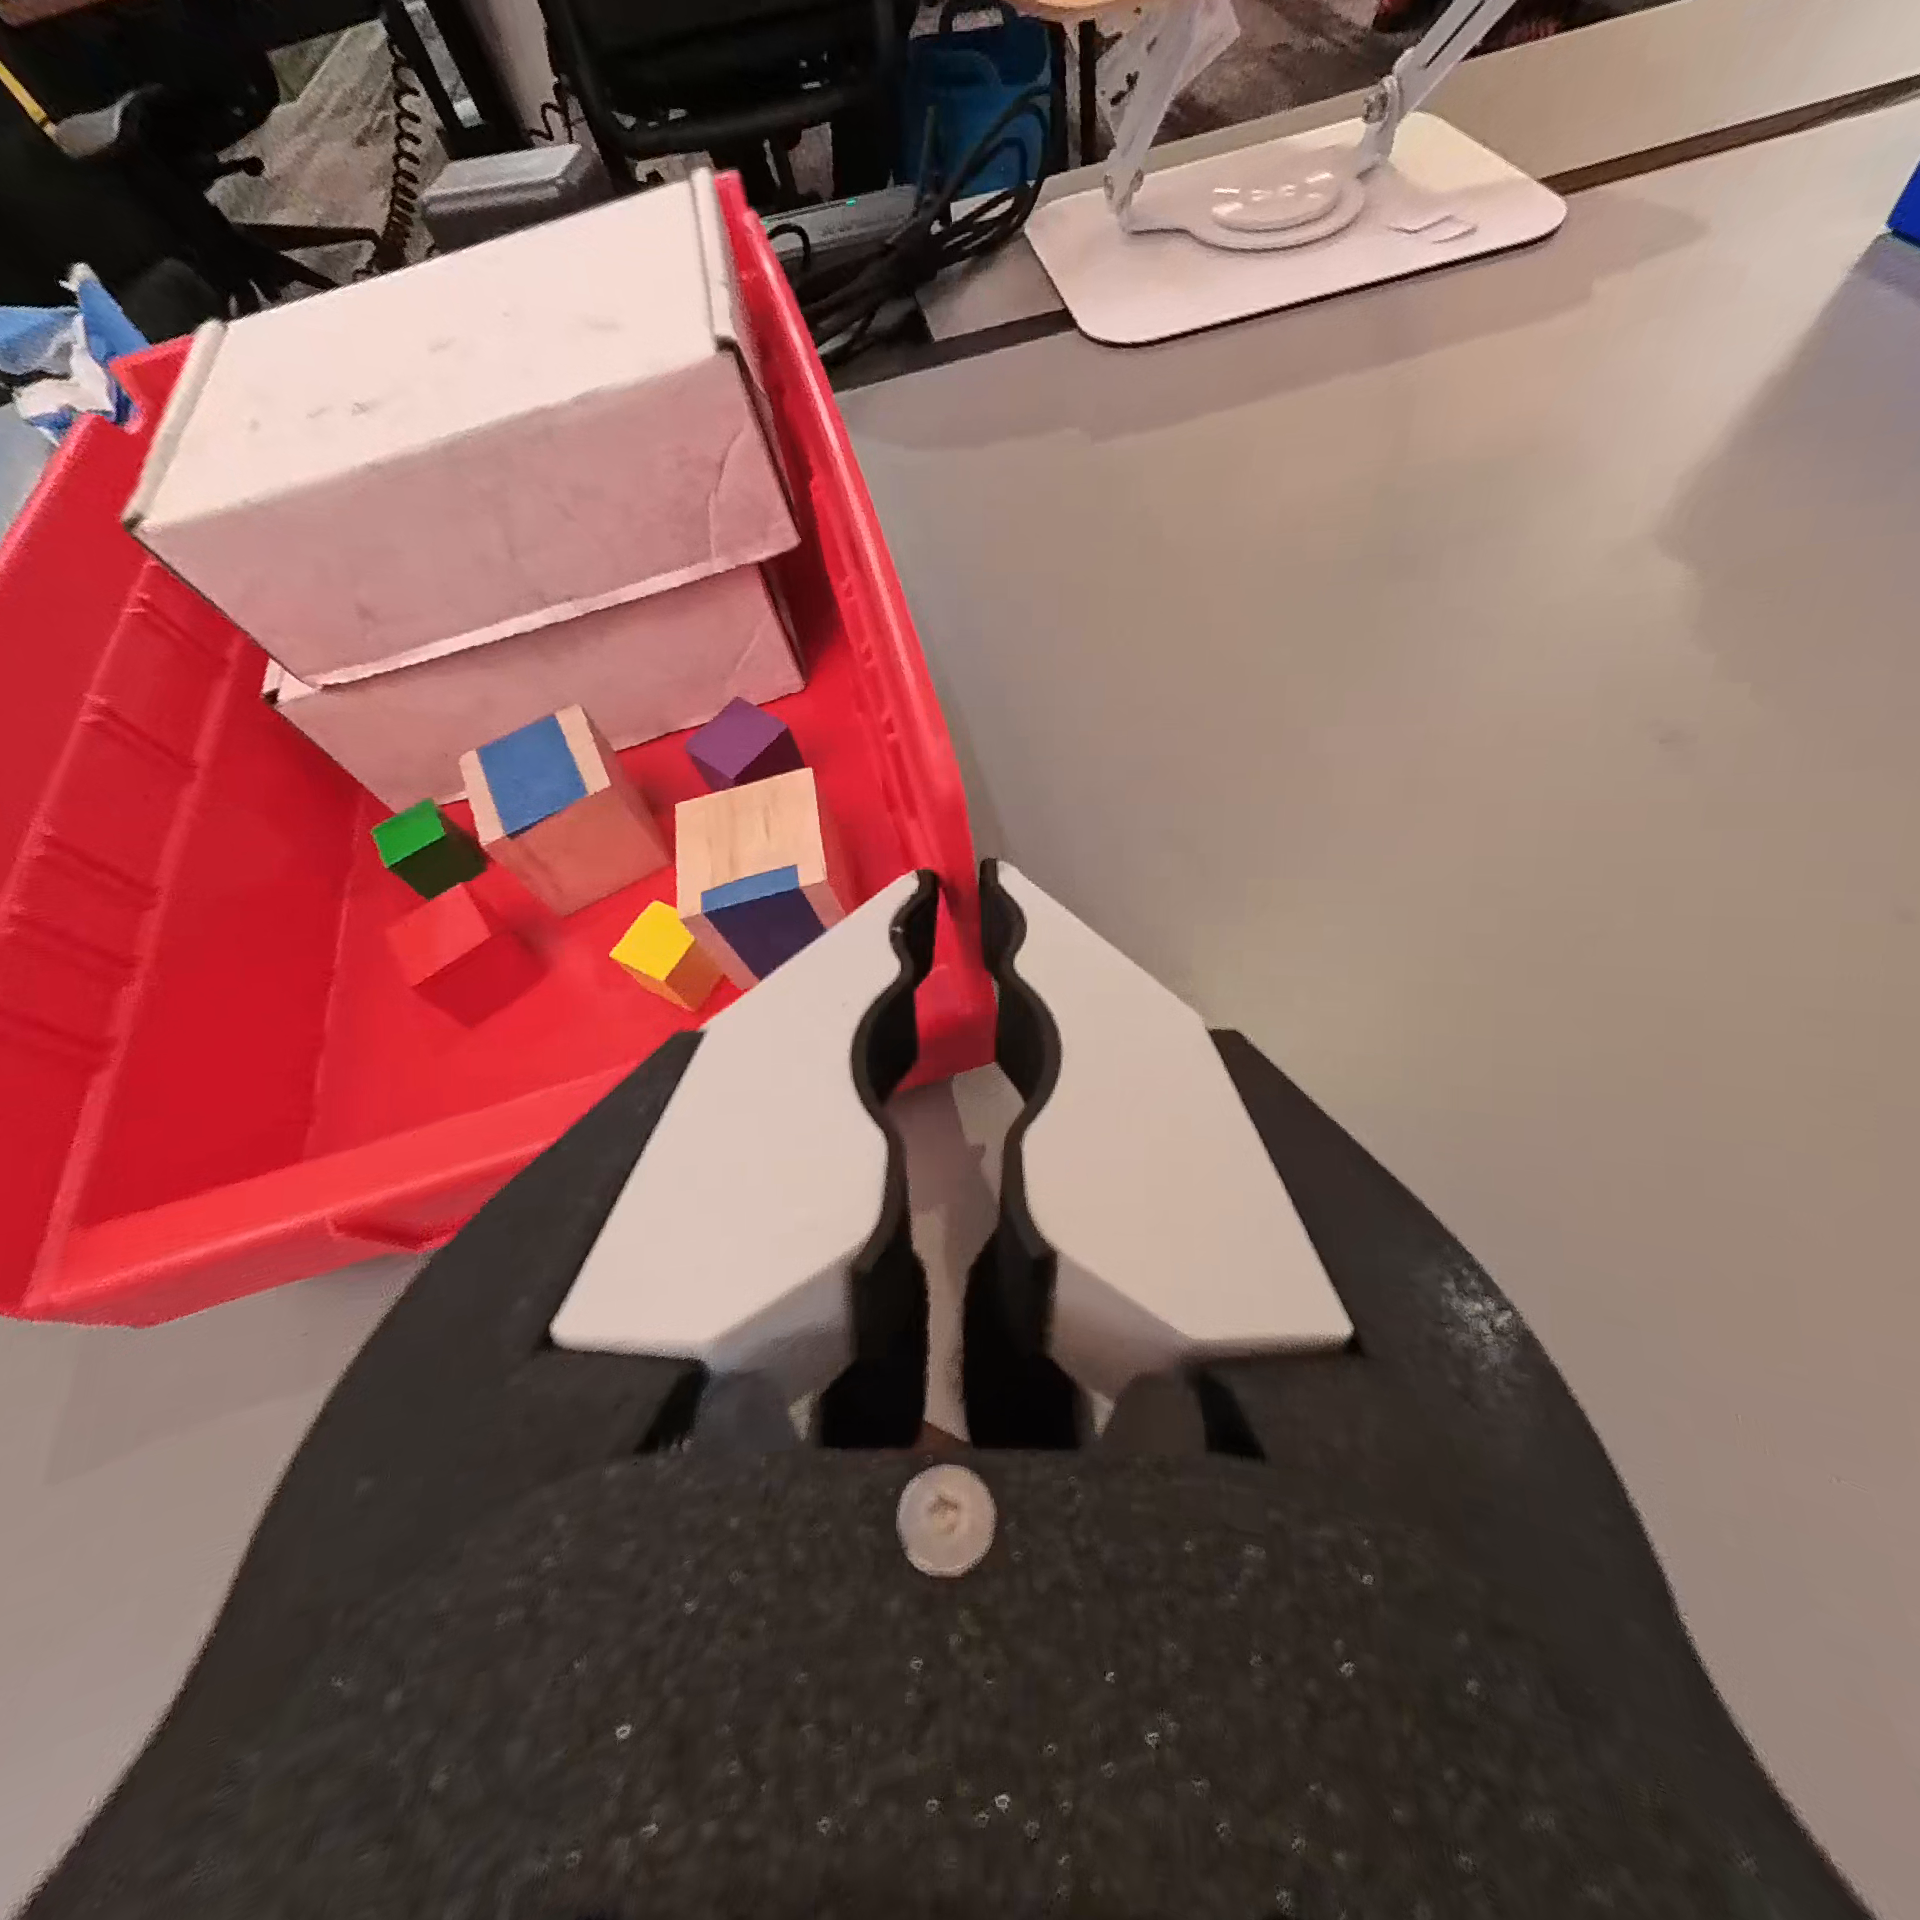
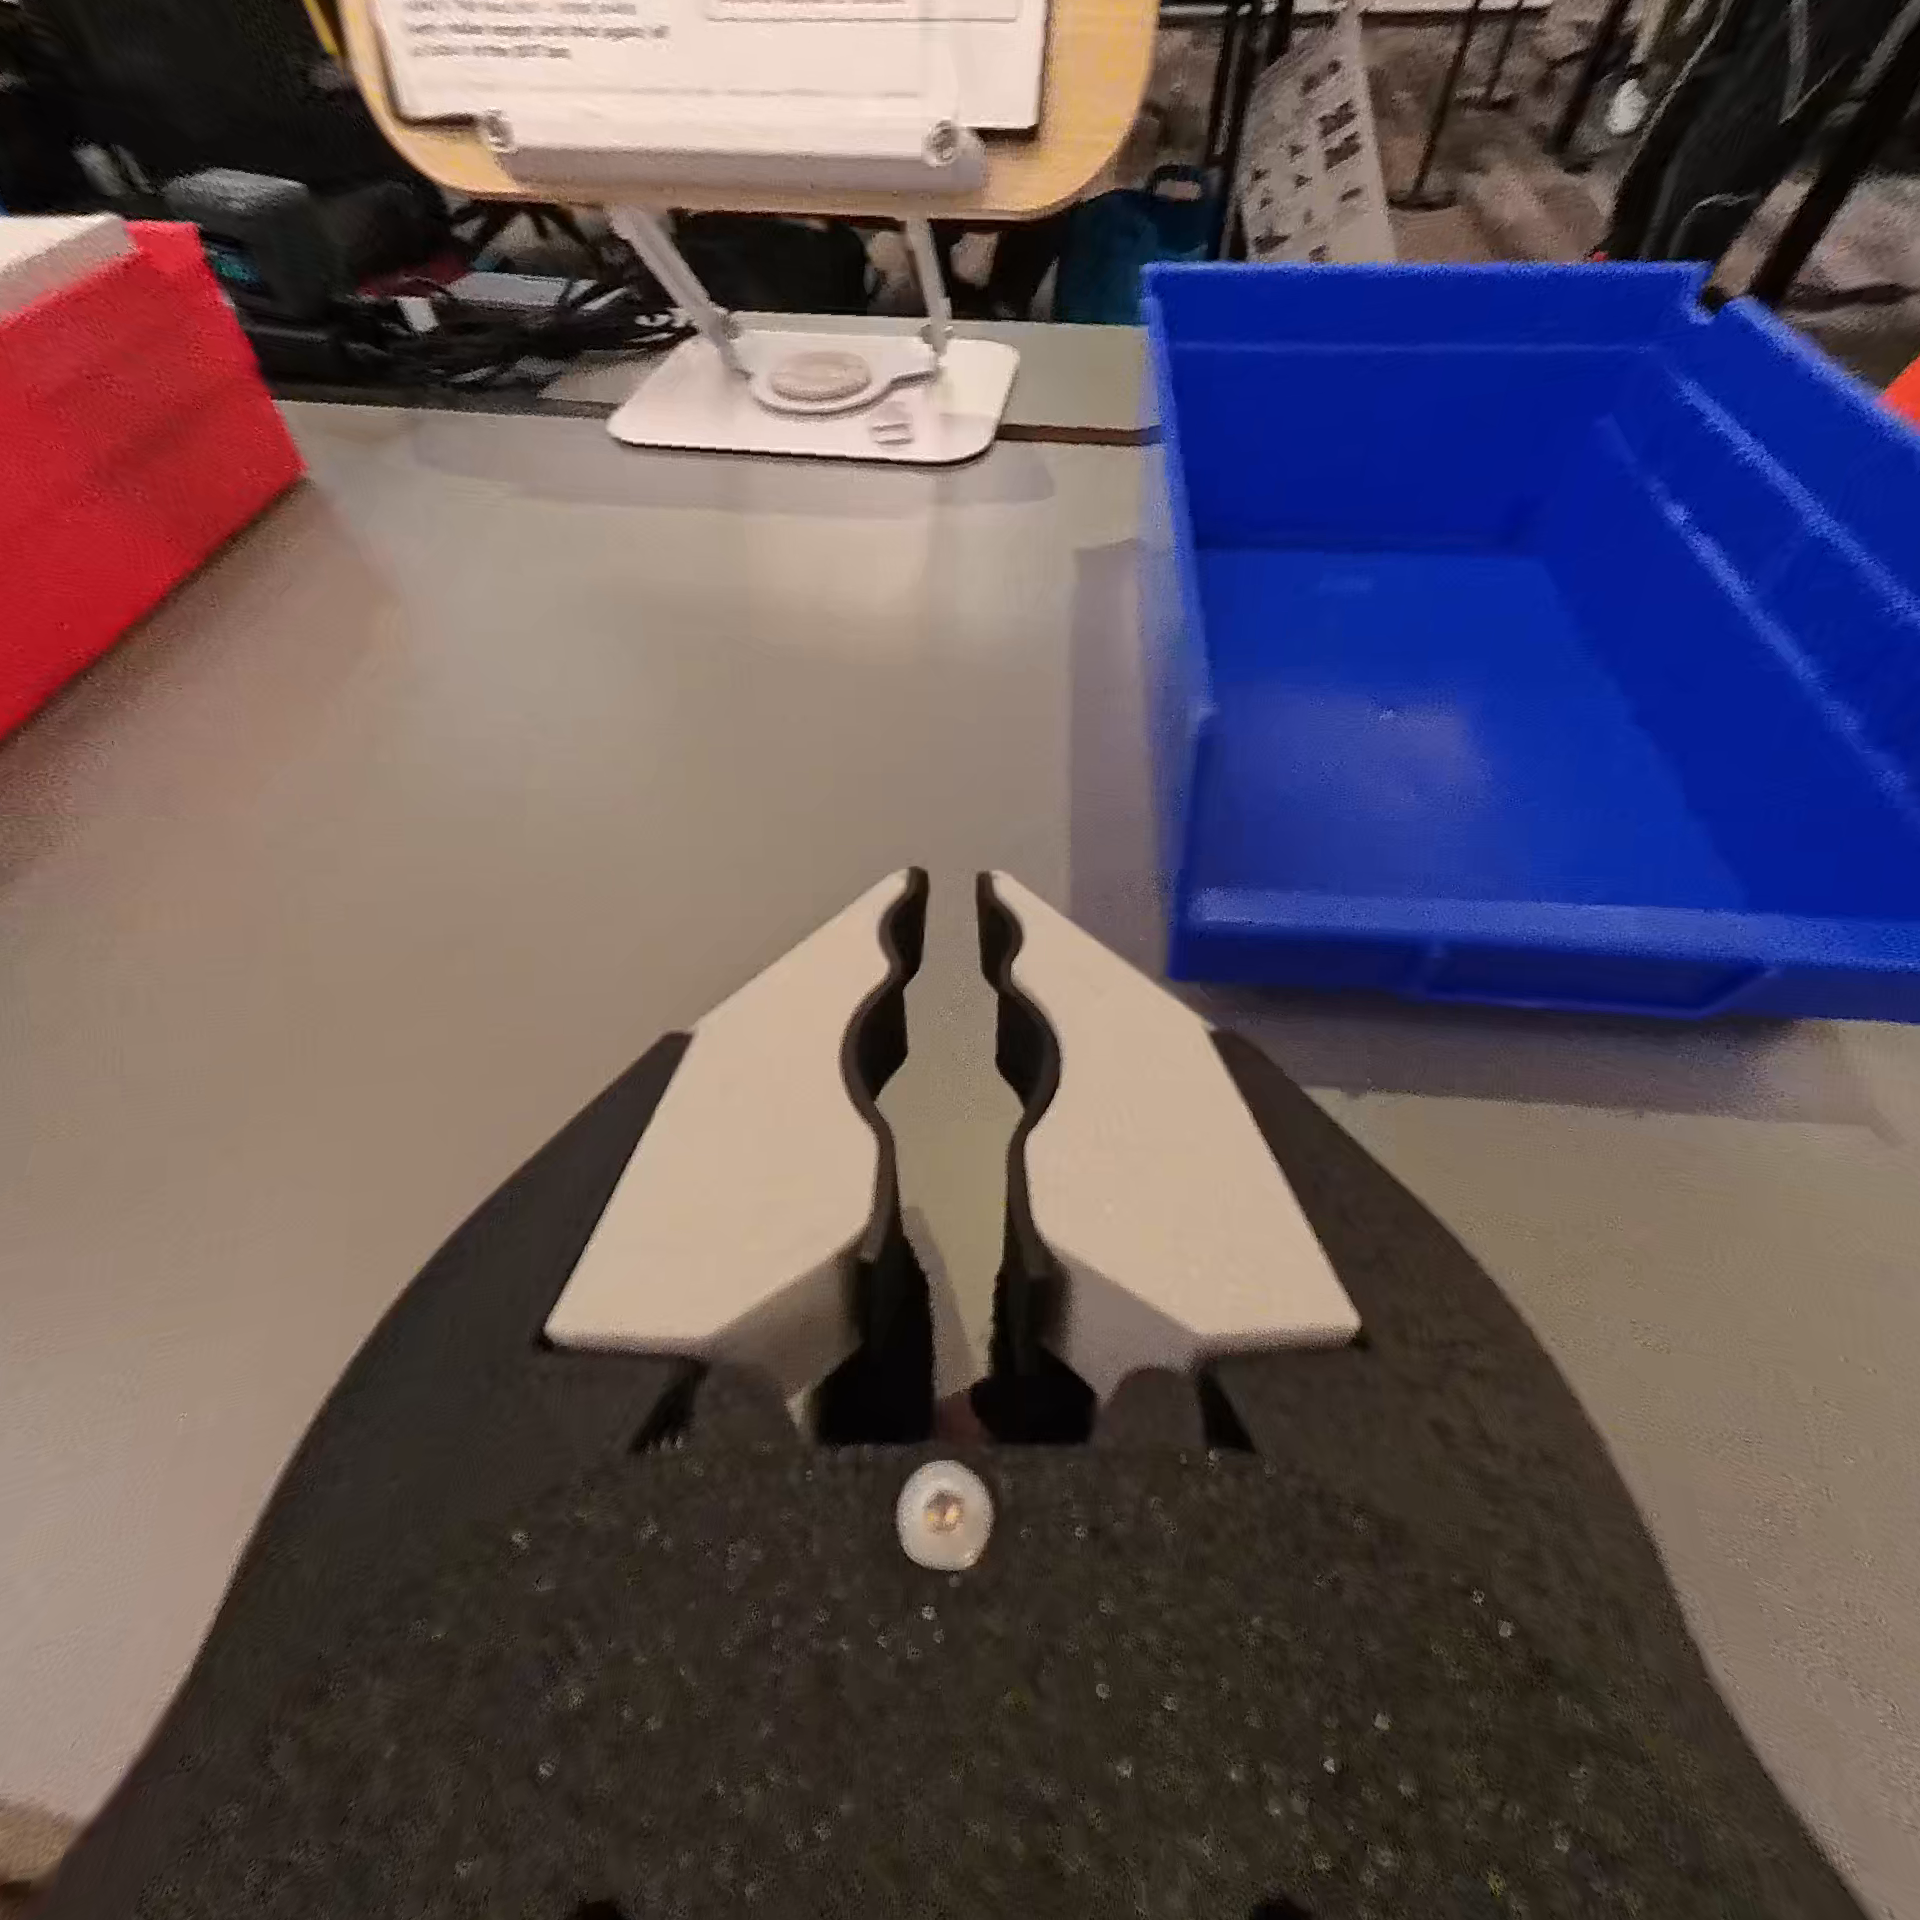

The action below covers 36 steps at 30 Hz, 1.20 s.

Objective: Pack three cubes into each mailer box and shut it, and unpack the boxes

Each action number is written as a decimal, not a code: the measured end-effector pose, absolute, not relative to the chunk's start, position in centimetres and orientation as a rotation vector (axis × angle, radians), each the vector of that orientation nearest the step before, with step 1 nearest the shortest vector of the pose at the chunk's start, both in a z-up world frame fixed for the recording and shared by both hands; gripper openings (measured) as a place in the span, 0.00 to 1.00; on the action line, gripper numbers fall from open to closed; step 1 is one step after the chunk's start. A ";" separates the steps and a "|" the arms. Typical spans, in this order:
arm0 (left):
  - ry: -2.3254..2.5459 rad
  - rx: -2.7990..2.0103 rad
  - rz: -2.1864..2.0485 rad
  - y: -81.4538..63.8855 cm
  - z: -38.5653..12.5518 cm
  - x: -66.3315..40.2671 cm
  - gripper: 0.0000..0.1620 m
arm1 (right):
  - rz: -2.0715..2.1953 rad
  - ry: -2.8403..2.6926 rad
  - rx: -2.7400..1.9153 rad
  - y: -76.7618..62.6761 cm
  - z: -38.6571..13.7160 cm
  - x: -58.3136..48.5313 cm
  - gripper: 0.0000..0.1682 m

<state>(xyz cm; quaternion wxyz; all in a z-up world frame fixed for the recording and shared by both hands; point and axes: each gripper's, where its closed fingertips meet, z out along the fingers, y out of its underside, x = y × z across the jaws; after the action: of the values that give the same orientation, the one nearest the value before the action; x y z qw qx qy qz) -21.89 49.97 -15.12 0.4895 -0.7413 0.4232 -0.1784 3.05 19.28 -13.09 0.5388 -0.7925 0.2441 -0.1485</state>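
Fingers of both grippers, left (image 1: pixel 958 883) and right (image 2: pixel 951 883), nearly pressed together, holding nothing. Two shut boxes (image 1: pixel 468 468) stacked in red bin (image 1: pixel 208 1195), cubes (image 1: pixel 655 951) loose beside them. Likely packing start: next, spread and lift top box out

The red bin (image 1: pixel 156 935) is cut off by the left edge in the left wrist view; in the right wrist view only one blurred corner shows. The lower mailer box (image 1: pixel 582 675) is largely covered by the upper mailer box (image 1: pixel 447 468). The left gripper (image 1: pixel 958 883) hides part of the bin's near corner. The blue bin (image 2: pixel 1558 623) runs past the right edge. The sign stand (image 2: pixel 727 83) is cropped at the top edge.
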 end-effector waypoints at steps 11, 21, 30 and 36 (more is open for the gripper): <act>0.950 -1.808 -0.445 49.5 -14.5 -22.1 0.11 | -0.086 0.447 -1.999 21.9 -15.3 -0.8 0.10; 0.992 -2.161 -1.269 36.9 -15.4 -26.6 0.37 | 0.044 0.404 -2.034 22.1 -16.3 -1.9 0.28; 1.116 -1.992 -1.644 39.4 -9.3 -25.5 0.37 | 0.008 0.450 -2.080 22.0 -17.5 -0.9 0.28; 1.592 -1.784 -0.972 51.4 -6.1 -24.8 0.50 | -0.009 0.487 -2.062 21.3 -17.3 0.1 0.28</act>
<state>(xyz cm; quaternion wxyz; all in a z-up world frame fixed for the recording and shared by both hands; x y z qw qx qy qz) -24.81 51.37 -6.12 0.2766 -0.6644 0.5926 -0.3618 0.07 21.32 -17.26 0.4893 -0.8487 0.2006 -0.0036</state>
